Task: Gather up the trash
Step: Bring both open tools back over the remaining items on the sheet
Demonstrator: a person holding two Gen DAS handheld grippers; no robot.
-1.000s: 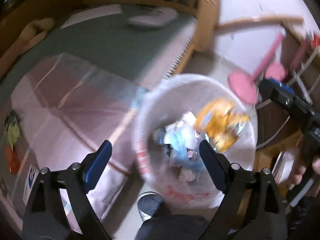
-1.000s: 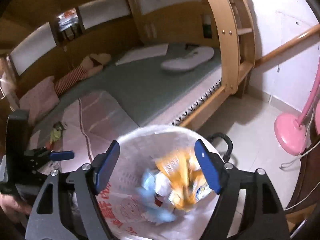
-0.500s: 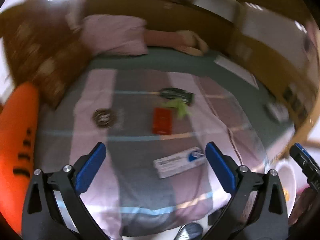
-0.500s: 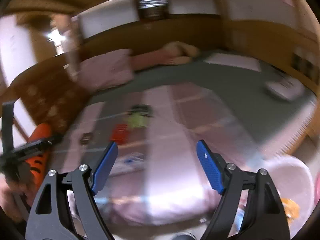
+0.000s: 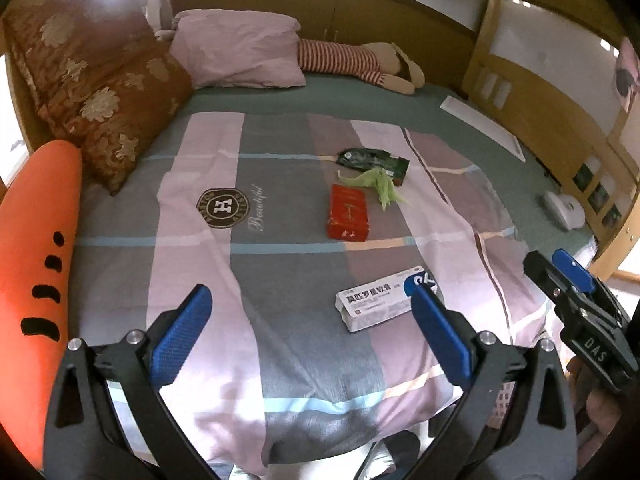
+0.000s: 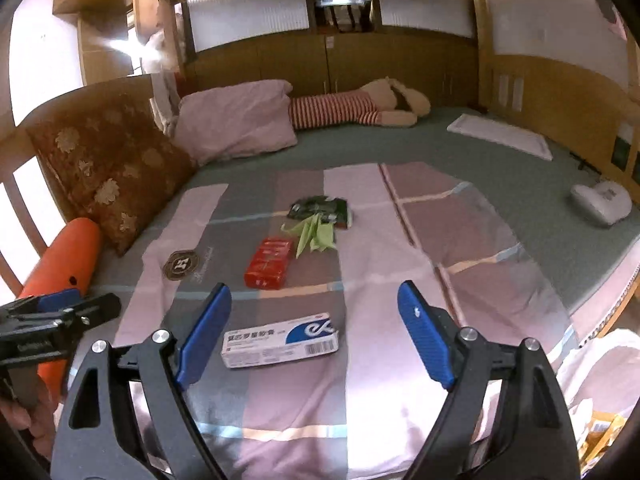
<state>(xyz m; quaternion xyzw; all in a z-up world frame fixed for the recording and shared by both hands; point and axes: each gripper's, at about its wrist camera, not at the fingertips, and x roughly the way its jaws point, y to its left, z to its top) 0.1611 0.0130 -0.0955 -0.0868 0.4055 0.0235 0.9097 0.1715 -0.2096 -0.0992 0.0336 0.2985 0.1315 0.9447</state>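
We judge white-blue medicine carton (image 6: 281, 339) light, stiff, crushable: grip across long sides. Lies on striped quilt (image 5: 280, 280) near bed edge, nearest of 4 scraps. Left gripper (image 5: 308, 330) wide, empty; right gripper (image 6: 314, 336) opening, pads clear of carton.

Open bedspread (image 5: 280, 264) surrounds the white box (image 5: 384, 304); pillows (image 5: 236, 52) stand well apart.

home bedroom — bed (image 5: 256, 128), pillow (image 5: 240, 52), striped blanket (image 5: 280, 280), wooden headboard cabinets (image 6: 360, 60)
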